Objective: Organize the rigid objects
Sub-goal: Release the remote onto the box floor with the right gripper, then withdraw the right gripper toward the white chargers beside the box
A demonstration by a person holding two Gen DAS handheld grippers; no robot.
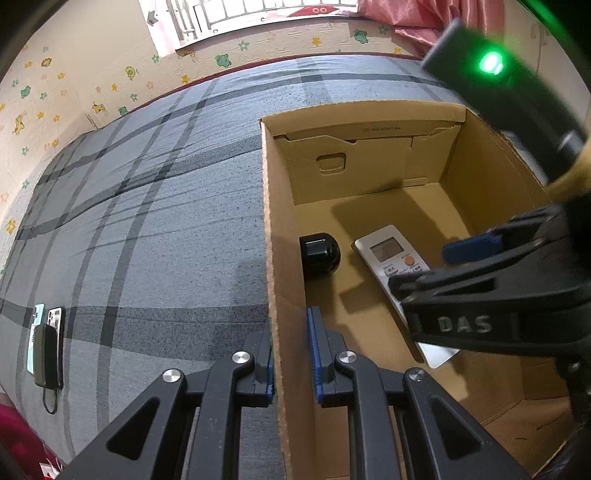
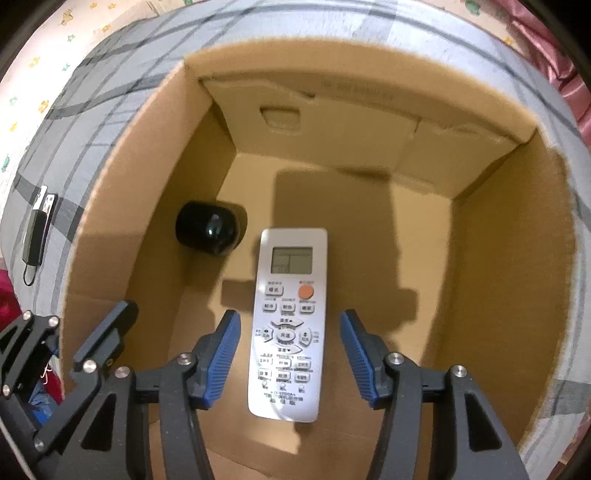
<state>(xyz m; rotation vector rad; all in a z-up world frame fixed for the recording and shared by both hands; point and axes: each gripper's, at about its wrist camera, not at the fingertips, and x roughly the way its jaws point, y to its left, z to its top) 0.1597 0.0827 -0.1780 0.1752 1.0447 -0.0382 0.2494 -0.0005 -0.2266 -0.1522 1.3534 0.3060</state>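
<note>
An open cardboard box [image 1: 284, 258] [image 2: 110, 206] stands on the bed. On its floor lie a white remote control [image 2: 290, 321] [image 1: 388, 254] and a black rounded object [image 2: 208, 232] [image 1: 319, 253] on its side. My left gripper [image 1: 291, 354] is shut on the box's left wall, one blue pad on each side of it. My right gripper [image 2: 290, 350] is open inside the box, its pads either side of the remote and apart from it. It also shows in the left wrist view [image 1: 436, 269], over the remote.
The box sits on a grey plaid bedsheet [image 1: 147, 221]. Phones and a dark power bank with a cable [image 1: 46, 347] [image 2: 37, 229] lie at the bed's left edge. A wall with cartoon wallpaper and a pink curtain [image 1: 413, 18] lies beyond.
</note>
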